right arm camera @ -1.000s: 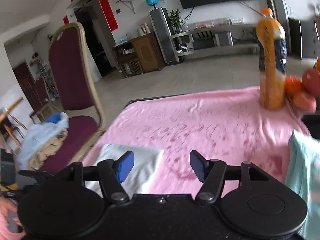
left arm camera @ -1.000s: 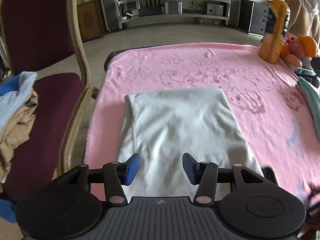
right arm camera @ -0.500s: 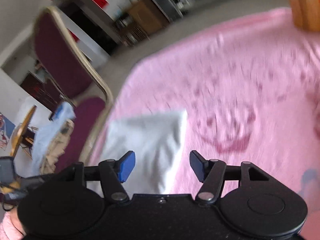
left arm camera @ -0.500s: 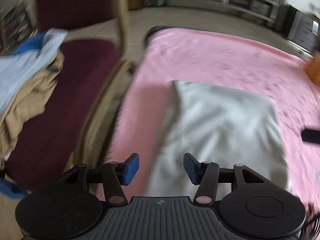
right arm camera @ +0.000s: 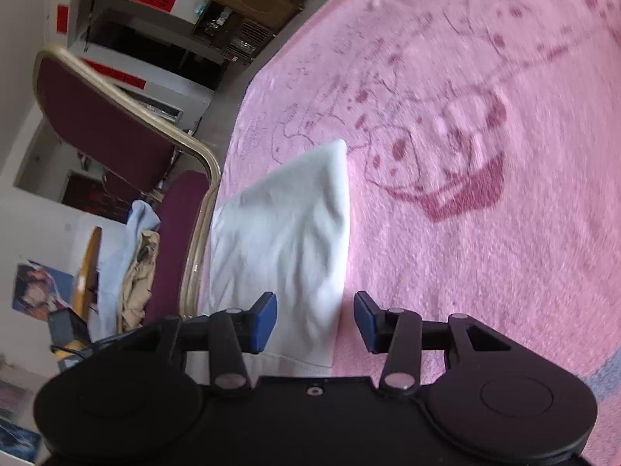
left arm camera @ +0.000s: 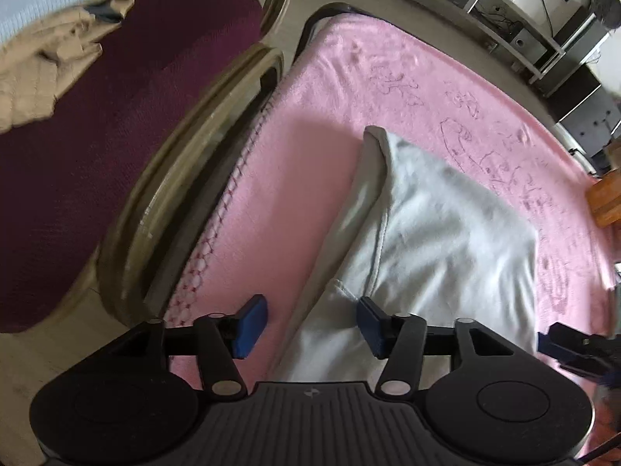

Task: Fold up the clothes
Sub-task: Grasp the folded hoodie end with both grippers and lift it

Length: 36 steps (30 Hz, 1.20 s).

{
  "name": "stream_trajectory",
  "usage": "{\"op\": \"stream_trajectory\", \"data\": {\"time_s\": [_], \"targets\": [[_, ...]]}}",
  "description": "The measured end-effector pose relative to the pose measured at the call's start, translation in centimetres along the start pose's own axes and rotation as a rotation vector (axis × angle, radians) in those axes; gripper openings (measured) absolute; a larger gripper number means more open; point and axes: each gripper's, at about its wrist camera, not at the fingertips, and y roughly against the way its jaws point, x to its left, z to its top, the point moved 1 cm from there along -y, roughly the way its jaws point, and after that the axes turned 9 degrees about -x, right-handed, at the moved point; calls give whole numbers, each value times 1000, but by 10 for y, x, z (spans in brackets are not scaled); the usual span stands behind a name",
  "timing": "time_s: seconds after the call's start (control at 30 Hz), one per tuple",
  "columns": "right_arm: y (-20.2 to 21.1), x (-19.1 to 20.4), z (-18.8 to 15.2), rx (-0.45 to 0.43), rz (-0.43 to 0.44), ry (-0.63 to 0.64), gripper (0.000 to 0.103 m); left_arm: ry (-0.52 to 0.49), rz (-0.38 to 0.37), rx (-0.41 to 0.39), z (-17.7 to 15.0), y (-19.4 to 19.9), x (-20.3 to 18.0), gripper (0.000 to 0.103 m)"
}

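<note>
A pale folded garment (left arm camera: 446, 233) lies flat on the pink blanket (left arm camera: 310, 178) covering the desk, near the edge by the maroon chair (left arm camera: 116, 116). Its long axis runs away from both grippers, from the near end under them to the far end toward mid-blanket. The left hand-held gripper (left arm camera: 306, 326) straddles the garment's near left edge, jaws opening, pads clear of the cloth. The right hand-held gripper (right arm camera: 315, 322) straddles the near right edge, jaws closing, cloth between them but not yet pinched. Both sit about equally near, so the next fold likely carries the near end toward the far one.
</note>
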Motion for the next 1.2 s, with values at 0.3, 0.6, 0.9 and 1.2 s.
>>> {"op": "stream_trajectory", "data": {"time_s": [0.3,0.6,0.9,1.2], "targets": [[-7,-12,0,36,42,-80,30,-27,-100,37,6,-9,-15,58],[-19,-8,0,-27,76,-90,30,-73,-130,3,28,-34,-32,58],[-30,-2,-1,-41,112,-67,30,-104,-199,21,19,-39,-50,59],[-37,3,-3,-89,19,-28,7,-147,-114,-50,18,-41,-61,18]]}}
